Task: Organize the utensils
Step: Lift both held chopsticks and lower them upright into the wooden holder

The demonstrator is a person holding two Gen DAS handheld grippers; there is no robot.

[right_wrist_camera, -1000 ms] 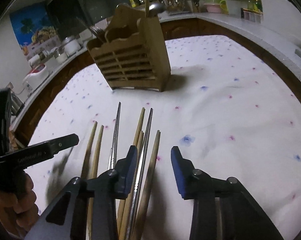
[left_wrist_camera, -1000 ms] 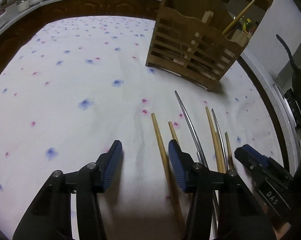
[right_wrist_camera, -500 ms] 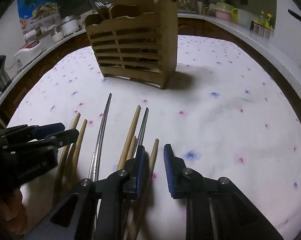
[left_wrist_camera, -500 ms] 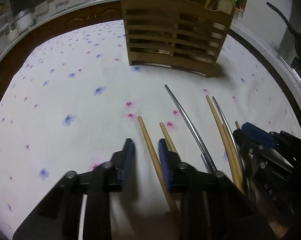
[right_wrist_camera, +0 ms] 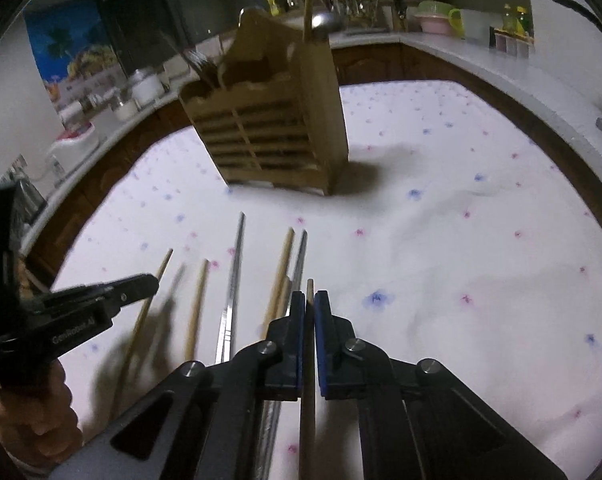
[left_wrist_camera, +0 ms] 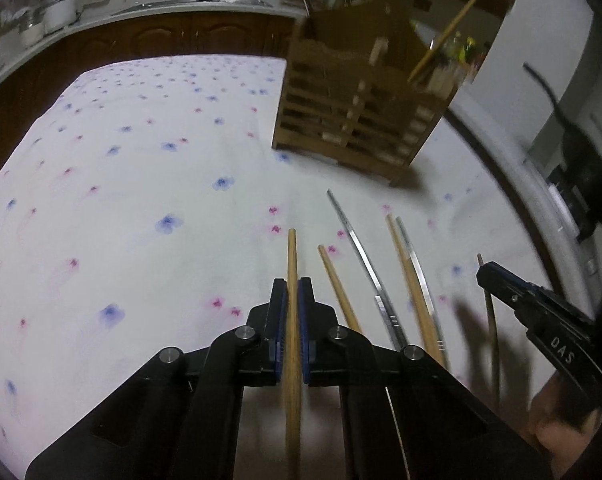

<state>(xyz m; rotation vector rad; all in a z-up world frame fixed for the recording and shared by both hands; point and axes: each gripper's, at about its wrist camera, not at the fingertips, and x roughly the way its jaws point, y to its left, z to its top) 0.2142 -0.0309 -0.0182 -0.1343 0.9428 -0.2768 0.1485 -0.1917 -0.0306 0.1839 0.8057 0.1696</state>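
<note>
My left gripper (left_wrist_camera: 292, 285) is shut on a wooden chopstick (left_wrist_camera: 291, 252) and holds it just above the flowered cloth. My right gripper (right_wrist_camera: 309, 298) is shut on another wooden chopstick (right_wrist_camera: 309, 289). Several wooden and metal chopsticks (left_wrist_camera: 381, 276) lie side by side on the cloth between the two grippers; they also show in the right wrist view (right_wrist_camera: 237, 264). The slatted wooden utensil holder (left_wrist_camera: 361, 108) stands beyond them, with a chopstick upright in it; it also shows in the right wrist view (right_wrist_camera: 273, 120).
The white flowered cloth (left_wrist_camera: 121, 200) covers the table. A kitchen counter with jars (left_wrist_camera: 57, 12) runs behind it. A dish rack and cups (right_wrist_camera: 441, 20) stand on the counter at the back right. A dark pan handle (left_wrist_camera: 549, 96) is at the right.
Both grippers have shut, each on a wooden chopstick, and lifted it a little. Both views have swung and pulled back from the holder.
</note>
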